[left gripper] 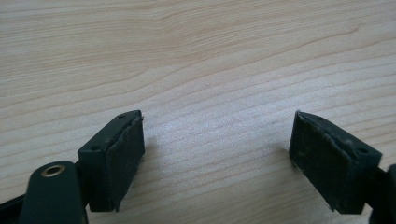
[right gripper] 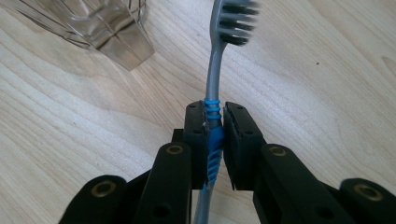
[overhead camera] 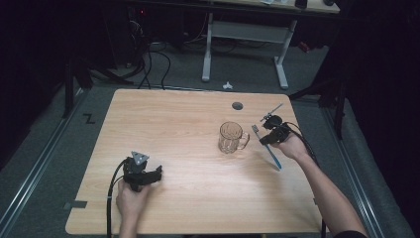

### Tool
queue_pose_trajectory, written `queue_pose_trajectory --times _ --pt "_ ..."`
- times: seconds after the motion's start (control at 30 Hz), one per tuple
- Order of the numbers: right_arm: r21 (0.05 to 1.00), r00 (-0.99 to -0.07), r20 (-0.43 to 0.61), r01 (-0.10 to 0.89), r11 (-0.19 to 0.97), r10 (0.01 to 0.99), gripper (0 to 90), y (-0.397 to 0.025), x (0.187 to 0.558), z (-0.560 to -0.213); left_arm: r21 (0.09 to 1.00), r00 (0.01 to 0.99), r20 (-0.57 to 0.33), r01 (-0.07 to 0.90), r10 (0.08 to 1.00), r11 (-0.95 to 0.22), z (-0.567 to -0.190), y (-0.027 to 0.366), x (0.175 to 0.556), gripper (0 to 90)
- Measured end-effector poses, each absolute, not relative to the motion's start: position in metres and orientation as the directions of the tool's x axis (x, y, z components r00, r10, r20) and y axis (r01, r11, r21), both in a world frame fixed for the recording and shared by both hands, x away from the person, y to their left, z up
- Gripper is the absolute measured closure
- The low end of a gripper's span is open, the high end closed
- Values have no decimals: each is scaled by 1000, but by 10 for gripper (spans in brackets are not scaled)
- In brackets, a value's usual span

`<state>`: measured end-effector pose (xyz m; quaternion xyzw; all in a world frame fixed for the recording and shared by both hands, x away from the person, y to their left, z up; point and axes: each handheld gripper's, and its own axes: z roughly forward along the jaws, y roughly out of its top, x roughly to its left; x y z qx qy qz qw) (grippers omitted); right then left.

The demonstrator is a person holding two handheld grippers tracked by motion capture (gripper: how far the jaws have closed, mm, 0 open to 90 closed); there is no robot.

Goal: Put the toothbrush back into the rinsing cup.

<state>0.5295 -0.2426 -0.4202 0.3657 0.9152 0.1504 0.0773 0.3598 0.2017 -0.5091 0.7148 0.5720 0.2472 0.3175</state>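
Note:
A grey and blue toothbrush (right gripper: 214, 93) is clamped between the jaws of my right gripper (right gripper: 215, 116), bristle head pointing away. From above, the toothbrush (overhead camera: 273, 154) lies low over the table, just right of a clear glass mug (overhead camera: 231, 137) with its handle facing the right gripper (overhead camera: 271, 137). A corner of the glass mug (right gripper: 107, 28) appears at the upper left of the right gripper view. My left gripper (overhead camera: 154, 174) rests near the table's front left, open, with bare wood between its pads (left gripper: 122, 158).
The wooden table (overhead camera: 173, 119) has a dark round cable hole (overhead camera: 237, 105) near its far edge. A white desk frame (overhead camera: 245, 44) and cables stand on the floor beyond. Black cables trail from both grippers toward the front edge.

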Motion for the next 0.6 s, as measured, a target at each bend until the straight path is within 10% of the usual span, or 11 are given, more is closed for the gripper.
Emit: queue_pose_trajectory --times 0.6 --pt "404 -731 -8 622 670 683 803 -245 522 -408 737 223 -10 661 975 -144 -509 202 360 186"
